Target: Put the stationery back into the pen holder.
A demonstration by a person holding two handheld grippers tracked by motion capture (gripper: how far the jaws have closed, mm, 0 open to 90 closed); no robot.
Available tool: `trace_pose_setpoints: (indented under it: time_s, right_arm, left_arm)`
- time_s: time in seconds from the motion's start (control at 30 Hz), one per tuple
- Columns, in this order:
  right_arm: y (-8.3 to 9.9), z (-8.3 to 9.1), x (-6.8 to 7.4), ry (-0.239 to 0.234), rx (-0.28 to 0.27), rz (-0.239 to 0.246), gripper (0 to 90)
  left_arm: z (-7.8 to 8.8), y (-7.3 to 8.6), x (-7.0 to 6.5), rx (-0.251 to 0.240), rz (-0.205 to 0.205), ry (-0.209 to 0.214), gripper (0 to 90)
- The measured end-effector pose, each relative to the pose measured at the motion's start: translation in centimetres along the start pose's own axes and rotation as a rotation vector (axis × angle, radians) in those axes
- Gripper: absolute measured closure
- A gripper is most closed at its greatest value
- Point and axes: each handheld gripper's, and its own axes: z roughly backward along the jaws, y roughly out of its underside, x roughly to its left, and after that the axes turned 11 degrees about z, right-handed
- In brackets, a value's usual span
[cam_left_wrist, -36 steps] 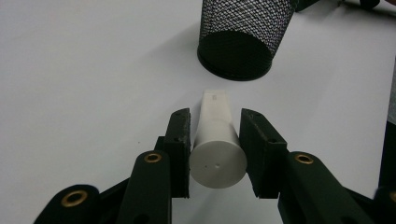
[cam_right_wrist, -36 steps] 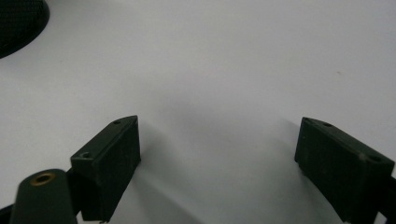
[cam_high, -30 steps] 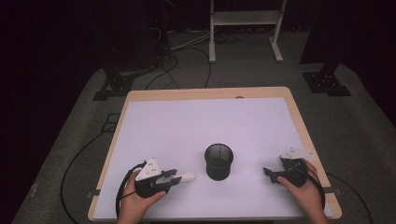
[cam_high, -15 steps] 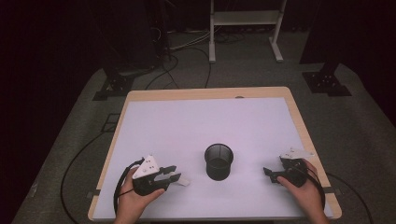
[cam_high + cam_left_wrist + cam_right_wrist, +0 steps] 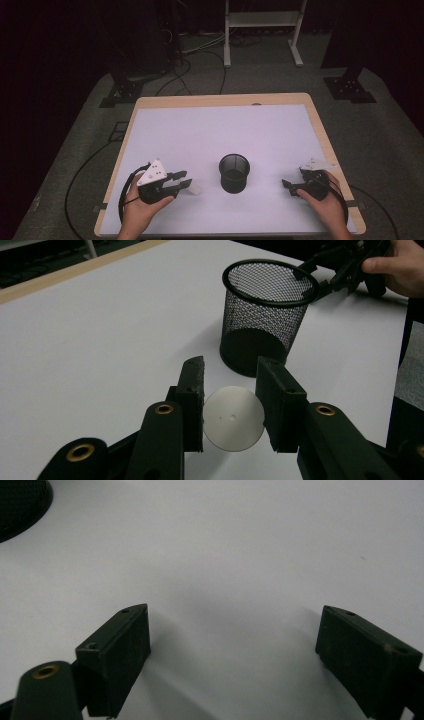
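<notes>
Presently, items left to right on the white worktop (image 5: 210, 130):

Left hand-held gripper (image 5: 186, 182), near left of the worktop, held in the person's left hand (image 5: 140, 212), jaws pointing right. Its jaws are clamped on a white round piece (image 5: 233, 418), one pad (image 5: 192, 390) pressed against each side; the flat circular face is turned toward the left gripper view. In the high view the piece (image 5: 194, 190) shows pale at the jaw tips, just above the worktop surface.

Black mesh cup (image 5: 234, 172), upright, open mouth up, near centre of the worktop, just right of the held piece and apart from it.

Right hand-held gripper (image 5: 288, 186), near right, in the right hand (image 5: 325, 200), jaws pointing left toward the cup. Jaws stand wide apart, with bare worktop between them.
</notes>
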Motion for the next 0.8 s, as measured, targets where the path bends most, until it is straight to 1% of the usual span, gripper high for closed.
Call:
trace_pose_setpoints:
  time_s: [0.17,0.33,0.57,0.8]
  right_arm:
    - [0.0,0.0,0.0,0.000,0.000,0.001,13.2]
    - [0.0,0.0,0.0,0.000,0.000,0.002,13.2]
    - [0.0,0.0,0.0,0.000,0.000,0.001,13.2]
    - [0.0,0.0,0.0,0.001,0.000,0.001,13.2]
  left_arm:
    - [0.0,-1.2,-0.1,-0.011,-0.013,0.000,65.0]
    - [-0.1,-2.3,-0.1,-0.022,-0.018,0.014,65.0]
    - [-0.5,-3.6,0.0,-0.028,-0.012,0.036,65.1]
    - [-1.0,-5.3,-0.2,-0.041,-0.030,0.060,65.1]
